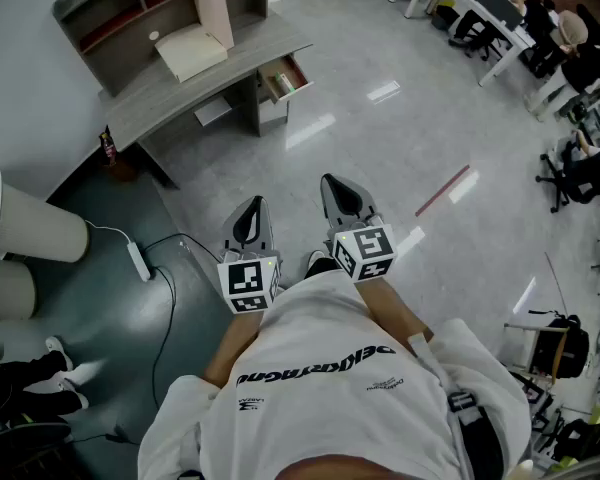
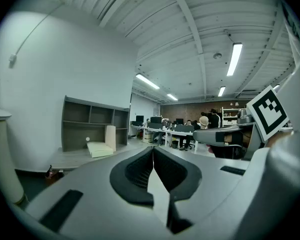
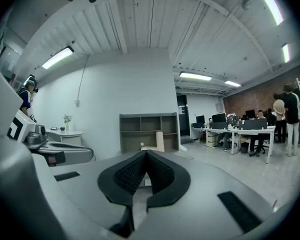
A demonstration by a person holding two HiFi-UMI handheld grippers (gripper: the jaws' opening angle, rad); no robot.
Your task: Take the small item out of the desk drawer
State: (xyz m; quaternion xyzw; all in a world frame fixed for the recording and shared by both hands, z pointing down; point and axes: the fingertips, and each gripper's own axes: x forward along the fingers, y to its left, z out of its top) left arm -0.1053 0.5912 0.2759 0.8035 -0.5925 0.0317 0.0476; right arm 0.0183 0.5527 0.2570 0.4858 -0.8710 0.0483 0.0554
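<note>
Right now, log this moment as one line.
stage: away from desk | left gripper: shut, empty | right gripper: shut, empty | desk drawer: open, far ahead

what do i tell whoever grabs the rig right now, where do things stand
Left claw: shut, empty.
Right claw: shut, empty.
Both are held out in front of the person, far short of the desk.
The desk stands ahead and to the left. Its drawer is open, and the contents are too small to make out from here.
Done: nothing beyond the drawer being open.
Left: walk up, find the small item, take it out.
</note>
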